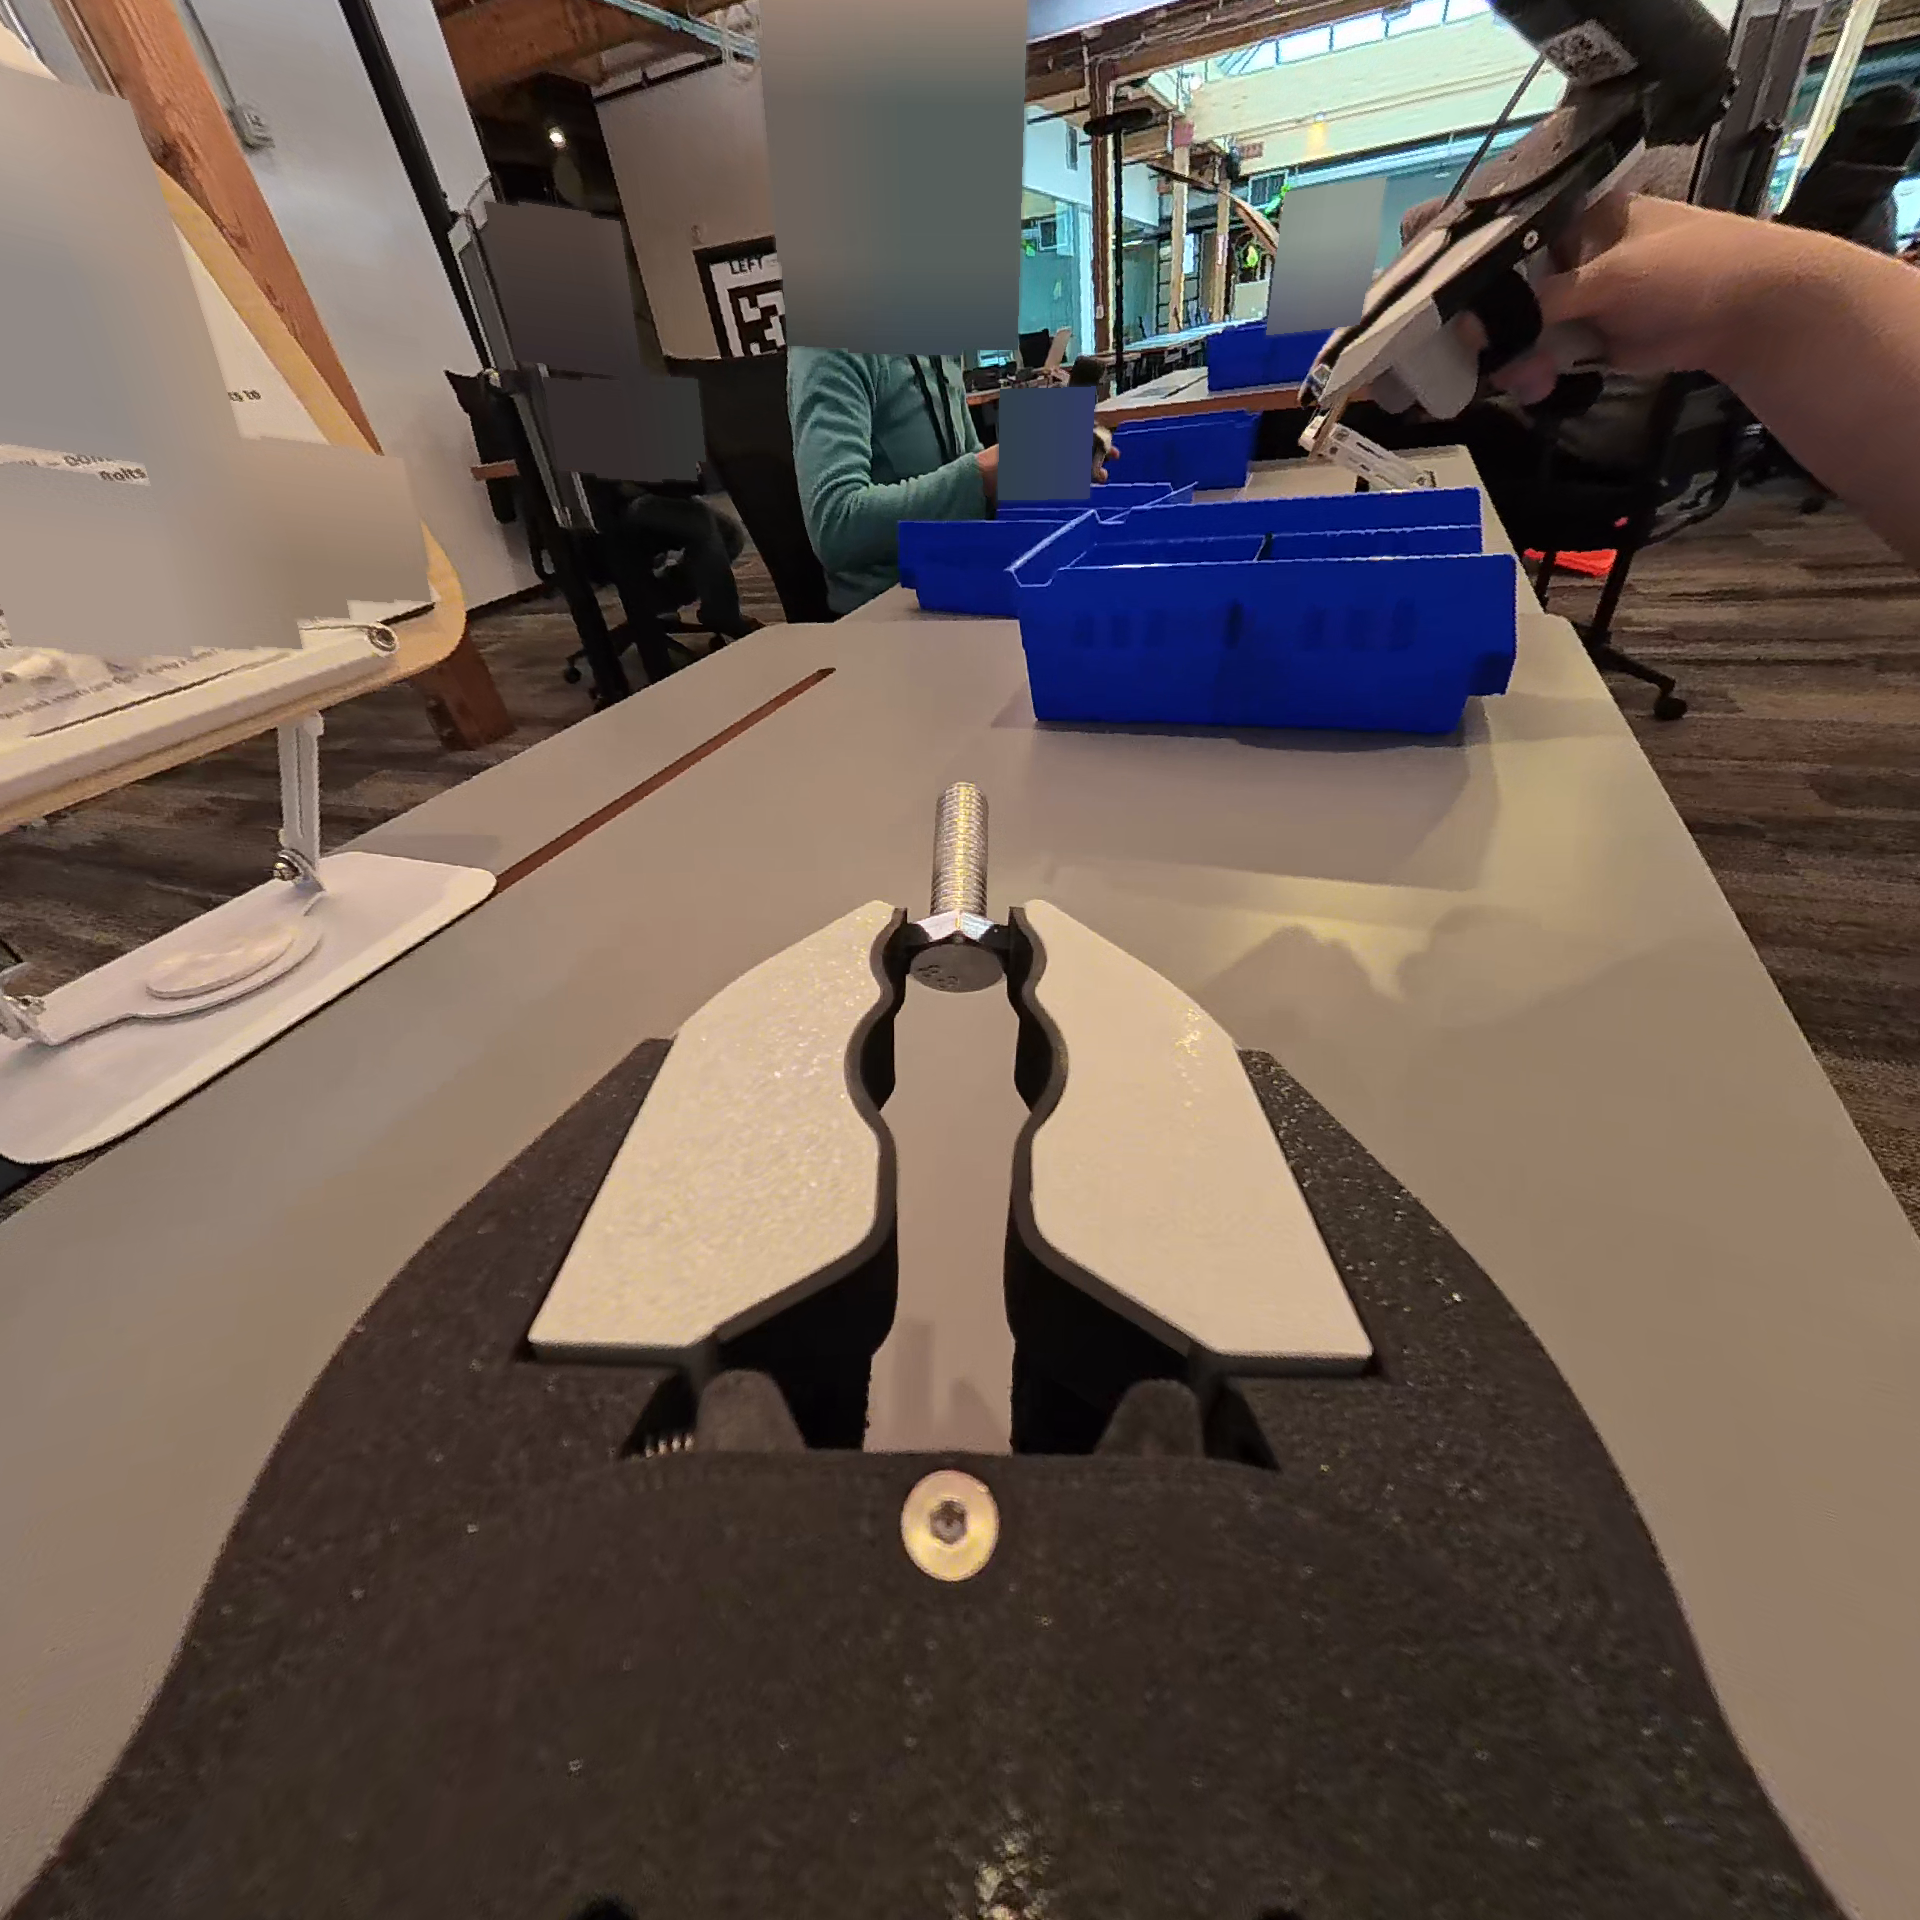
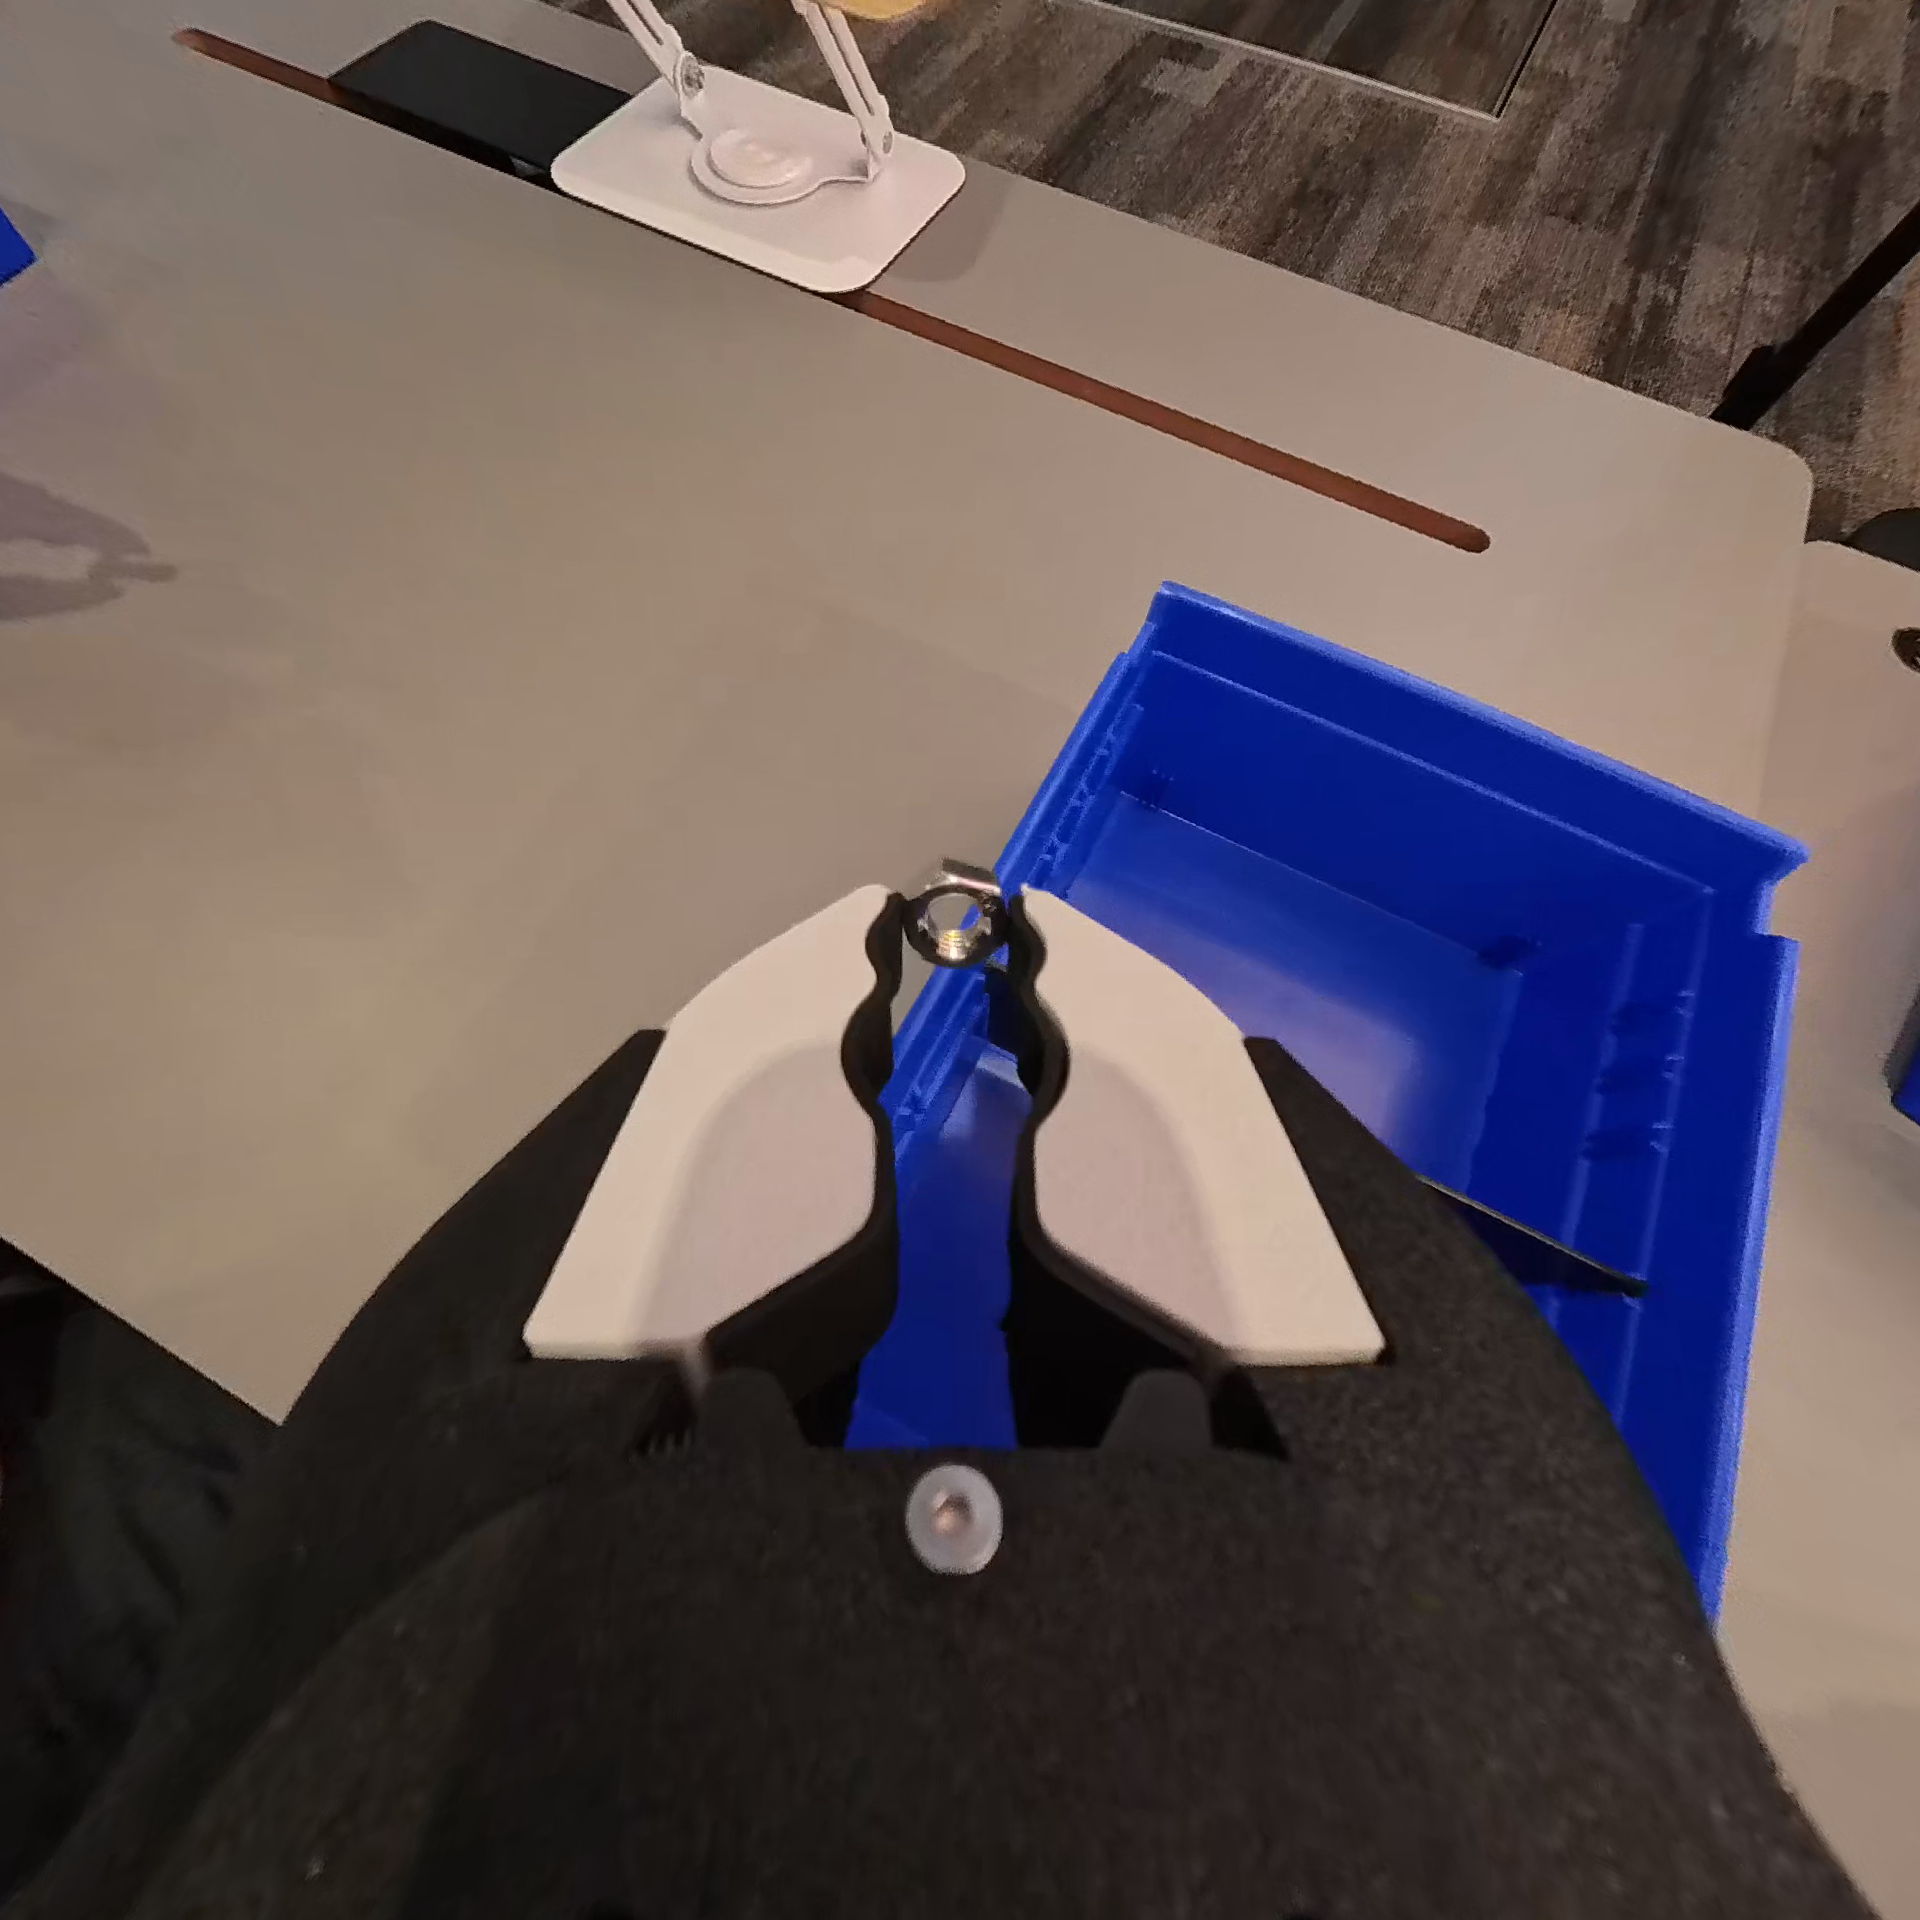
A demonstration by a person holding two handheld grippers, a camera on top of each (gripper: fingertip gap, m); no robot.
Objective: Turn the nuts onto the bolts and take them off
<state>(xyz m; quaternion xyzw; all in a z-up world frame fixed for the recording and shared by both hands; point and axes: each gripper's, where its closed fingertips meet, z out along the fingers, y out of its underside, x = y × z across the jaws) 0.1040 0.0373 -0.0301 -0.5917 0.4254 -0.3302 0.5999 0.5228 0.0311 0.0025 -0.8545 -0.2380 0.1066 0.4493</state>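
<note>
Left gripper (image 1: 958, 940) clamped on hex head of a silver bolt (image 1: 958, 862); threaded shank points forward, away from the gripper, above the grey counter (image 1: 1299, 1039). Right gripper (image 2: 951, 925) pinches a small silver nut (image 2: 951, 928) at its fingertips, bore facing the camera, held over the near edge of an open blue bin (image 2: 1403, 935). White stand base (image 2: 758, 197) on the counter's far side.

L wrist cam low along table (image 1: 1351, 935); R cam high, looking down; both see blue bin (image 2: 1455, 831).
</note>
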